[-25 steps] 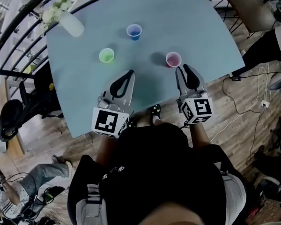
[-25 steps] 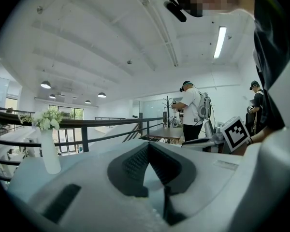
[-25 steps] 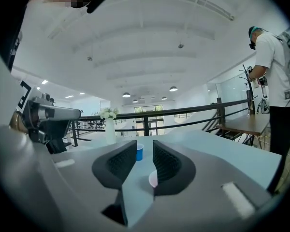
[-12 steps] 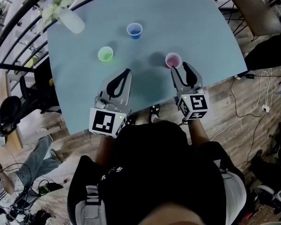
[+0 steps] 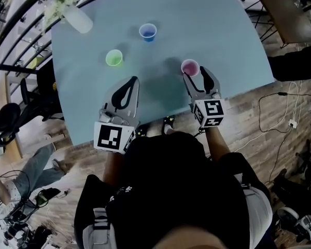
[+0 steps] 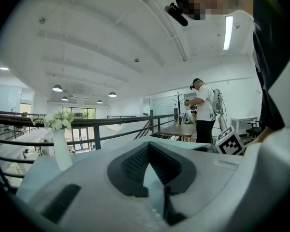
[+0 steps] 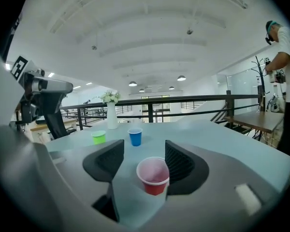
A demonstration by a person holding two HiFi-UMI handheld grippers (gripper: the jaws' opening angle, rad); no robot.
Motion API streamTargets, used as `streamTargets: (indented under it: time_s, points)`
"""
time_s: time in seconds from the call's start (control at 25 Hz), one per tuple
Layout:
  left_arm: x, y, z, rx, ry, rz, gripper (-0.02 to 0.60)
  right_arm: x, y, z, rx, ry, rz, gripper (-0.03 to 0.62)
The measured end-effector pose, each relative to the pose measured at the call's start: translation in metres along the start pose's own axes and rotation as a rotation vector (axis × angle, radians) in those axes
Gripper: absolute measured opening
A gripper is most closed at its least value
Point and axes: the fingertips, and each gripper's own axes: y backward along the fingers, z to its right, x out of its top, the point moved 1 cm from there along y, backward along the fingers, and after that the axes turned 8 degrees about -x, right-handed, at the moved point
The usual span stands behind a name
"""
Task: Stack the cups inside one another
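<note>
Pale blue round table, seen from above. Landmark: red plastic cup, upright near the table's near edge.

- Right gripper: jaws spread, and they have just been opening. The red plastic cup stands on the table between them, closer to the right-hand pad; contact cannot be made out. Not lifted.
- Left gripper: well to the left of the red cup, over the table. Its own view shows the jaw tips pressed together with nothing between them.
- Green plastic cup: upright, left of the red cup, beyond the left gripper.
- Blue plastic cup: upright, beyond the red cup and to its left.
- White vase of flowers: far left of the red cup, at the table's far edge.

All three cups stand apart, none nested.
</note>
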Motion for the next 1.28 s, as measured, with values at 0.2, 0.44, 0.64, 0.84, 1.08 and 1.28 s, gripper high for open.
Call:
streamTargets:
  time_s: [0.2, 0.44, 0.64, 0.84, 1.08, 1.28]
  points:
    - [-0.001, 0.004, -0.001, 0.039, 0.002, -0.004, -0.008, -0.013, -0.01, 0.005, 0.007, 0.022, -0.031, 0.313]
    - [-0.001, 0.006, -0.001, 0.072, 0.007, -0.008, -0.008, -0.029, -0.022, 0.009, 0.02, 0.049, -0.084, 0.353]
    - [0.0, 0.009, -0.001, 0.094, 0.006, -0.01, -0.008, -0.04, -0.029, 0.014, 0.016, 0.074, -0.11, 0.368]
    - [-0.002, 0.013, -0.001, 0.118, 0.013, -0.015, -0.008, -0.049, -0.037, 0.016, 0.024, 0.083, -0.129, 0.373]
    - [-0.004, 0.017, -0.004, 0.149, 0.027, -0.015, -0.008, -0.058, -0.045, 0.015, 0.034, 0.098, -0.152, 0.374]
    - [-0.005, 0.02, -0.006, 0.167, 0.029, -0.014, -0.008, -0.063, -0.049, 0.018, 0.027, 0.092, -0.169, 0.374]
